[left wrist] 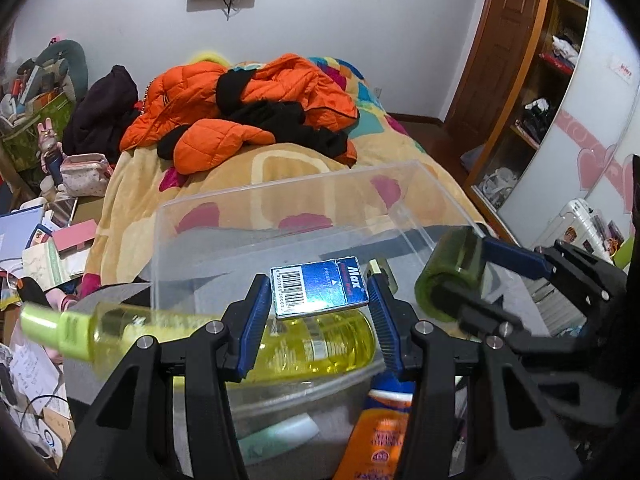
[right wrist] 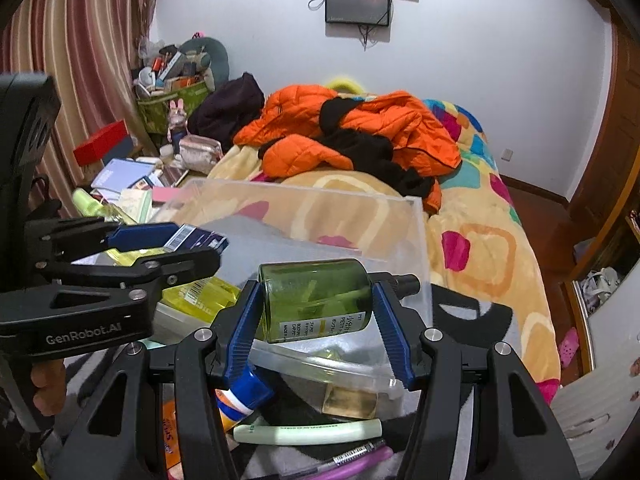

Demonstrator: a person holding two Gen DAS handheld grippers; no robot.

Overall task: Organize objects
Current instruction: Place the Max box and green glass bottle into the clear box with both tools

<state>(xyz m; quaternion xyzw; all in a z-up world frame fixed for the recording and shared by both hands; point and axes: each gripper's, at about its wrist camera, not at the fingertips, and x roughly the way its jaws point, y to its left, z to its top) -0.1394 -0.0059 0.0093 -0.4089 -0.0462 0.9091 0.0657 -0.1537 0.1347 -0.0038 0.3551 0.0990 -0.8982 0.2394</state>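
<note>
In the left wrist view my left gripper is shut on a small blue "Max" box with a barcode, its blue pads against both sides. Just below lies a long yellow bottle with a light green cap, blurred, across the near rim of a clear plastic bin. My right gripper is shut on a dark green bottle held sideways over the same bin. Each gripper also shows in the other's view: the right gripper with the green bottle, the left gripper with the blue box.
An orange sunscreen tube, a pale green tube, a small clear bottle and pens lie near the bin's front. Behind is a bed with an orange jacket. A cluttered side table stands left, a wardrobe right.
</note>
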